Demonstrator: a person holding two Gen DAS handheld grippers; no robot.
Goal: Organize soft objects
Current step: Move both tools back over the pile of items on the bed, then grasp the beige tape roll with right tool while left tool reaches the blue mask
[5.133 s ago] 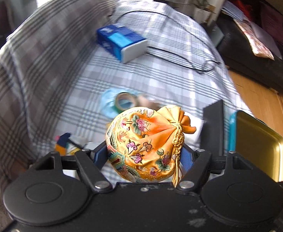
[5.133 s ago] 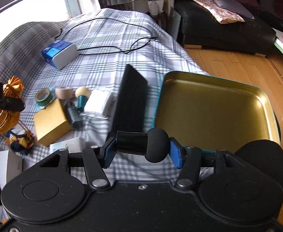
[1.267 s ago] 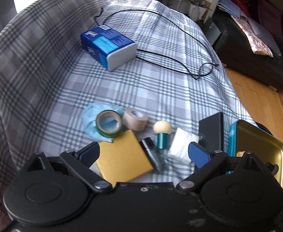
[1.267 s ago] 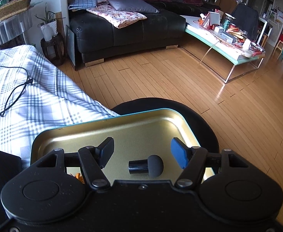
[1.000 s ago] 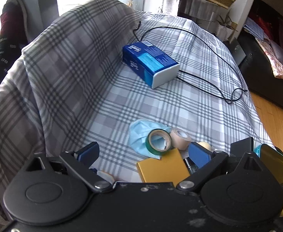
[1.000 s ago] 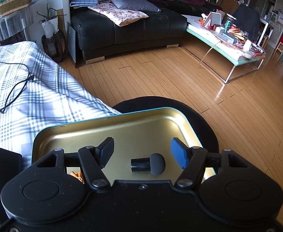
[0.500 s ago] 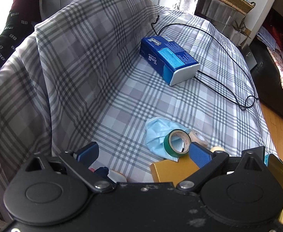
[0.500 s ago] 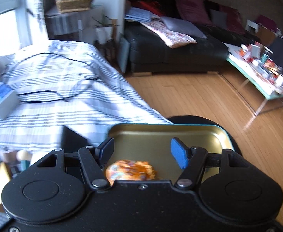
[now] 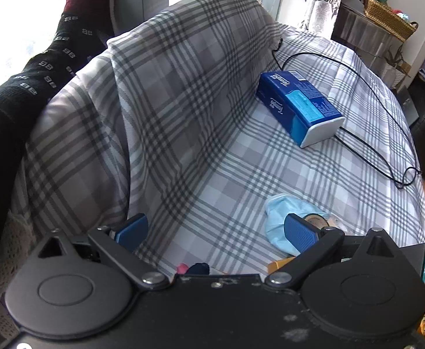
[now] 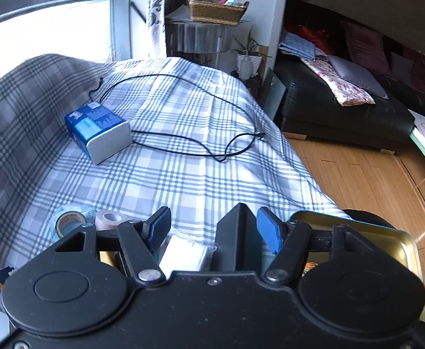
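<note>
Home living room: black leather sofa (image 10: 343, 116), wooden floor (image 10: 357, 180), plaid-covered seat (image 10: 183, 174).

A grey-and-white plaid cotton bedsheet (image 9: 212, 151) carries a dark-blue cardboard tissue box (image 9: 298, 109) with a white end, a thin black cable (image 10: 183, 142), and a pale-blue crumpled face mask (image 9: 276, 218).

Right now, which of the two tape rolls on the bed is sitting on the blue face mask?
The green roll, which rests on the blue face mask. The beige roll beside it lies on the plaid bedspread.
</note>
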